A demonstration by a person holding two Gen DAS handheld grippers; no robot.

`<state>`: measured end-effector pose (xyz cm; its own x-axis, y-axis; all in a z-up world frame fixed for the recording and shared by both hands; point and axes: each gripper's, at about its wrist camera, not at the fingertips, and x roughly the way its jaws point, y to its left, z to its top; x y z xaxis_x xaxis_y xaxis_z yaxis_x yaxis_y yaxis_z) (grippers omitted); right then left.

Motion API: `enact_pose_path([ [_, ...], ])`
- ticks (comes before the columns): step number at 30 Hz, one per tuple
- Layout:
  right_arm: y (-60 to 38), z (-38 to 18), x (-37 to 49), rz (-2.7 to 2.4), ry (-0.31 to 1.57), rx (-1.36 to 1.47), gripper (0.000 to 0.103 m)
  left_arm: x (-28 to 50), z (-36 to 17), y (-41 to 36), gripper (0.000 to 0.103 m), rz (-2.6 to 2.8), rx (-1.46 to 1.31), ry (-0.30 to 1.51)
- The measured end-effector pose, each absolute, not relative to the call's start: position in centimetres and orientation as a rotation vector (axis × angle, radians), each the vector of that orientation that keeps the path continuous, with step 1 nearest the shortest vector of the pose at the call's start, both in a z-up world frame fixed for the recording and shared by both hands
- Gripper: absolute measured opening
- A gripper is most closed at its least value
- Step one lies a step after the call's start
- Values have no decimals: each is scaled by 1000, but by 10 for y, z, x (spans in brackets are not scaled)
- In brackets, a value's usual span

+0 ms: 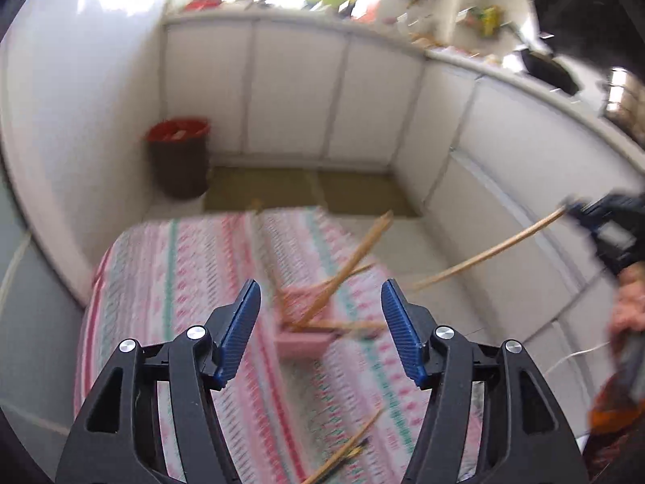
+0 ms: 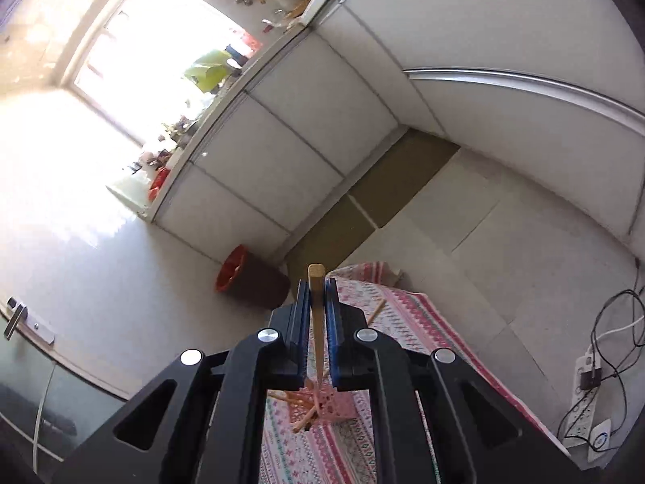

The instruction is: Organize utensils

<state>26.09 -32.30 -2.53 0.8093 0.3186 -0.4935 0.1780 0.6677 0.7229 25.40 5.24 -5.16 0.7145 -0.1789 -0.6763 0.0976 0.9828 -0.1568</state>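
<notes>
A pink utensil holder (image 1: 304, 332) stands on a table with a pink patterned cloth (image 1: 173, 282), with several wooden chopsticks (image 1: 346, 270) leaning in it. My left gripper (image 1: 320, 322) is open and empty, its blue pads on either side of the holder, above it. My right gripper (image 2: 316, 302) is shut on a wooden chopstick (image 2: 317, 314) and holds it over the holder (image 2: 330, 405). In the left wrist view the right gripper (image 1: 604, 222) shows at the right with the chopstick (image 1: 492, 250) slanting down toward the holder. More chopsticks (image 1: 350, 447) lie on the cloth.
A dark bin with a red liner (image 1: 179, 157) stands on the floor by white cabinets (image 1: 294, 92). A cluttered counter (image 1: 463, 52) runs above the cabinets. A power strip with cables (image 2: 588, 395) lies on the floor at the right.
</notes>
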Motion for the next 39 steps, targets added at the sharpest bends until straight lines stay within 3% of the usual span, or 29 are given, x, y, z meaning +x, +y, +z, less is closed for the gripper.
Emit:
enact_pose_path([
  [4,-257,-1,268,174,628,686,8,263,-108,90,60,-16,-169,867],
  [10,-153,-8,277,173,636,410,8,269,-142,113,60,28,-195,882],
  [23,-83,-46,299,159,711,288,12,259,-132,156,61,12,-310,872],
  [25,-81,-46,292,167,707,302,28,258,-130,157,61,14,-312,865],
  [26,-84,-44,289,171,700,326,47,257,-128,158,61,14,-310,862],
  [27,-90,-41,285,169,686,361,55,255,-126,158,61,13,-305,856],
  [29,-110,-34,276,149,666,425,60,251,-122,154,61,1,-292,837],
  [33,-182,-34,240,43,607,599,84,234,-97,128,61,-68,-241,747],
  [34,-206,-40,229,-3,595,647,84,225,-82,114,65,-114,-224,694],
  [37,-270,-68,208,-127,646,729,86,192,-42,71,96,-254,-227,530],
  [39,-310,-92,196,-222,707,814,86,180,-21,28,96,-375,-180,494],
])
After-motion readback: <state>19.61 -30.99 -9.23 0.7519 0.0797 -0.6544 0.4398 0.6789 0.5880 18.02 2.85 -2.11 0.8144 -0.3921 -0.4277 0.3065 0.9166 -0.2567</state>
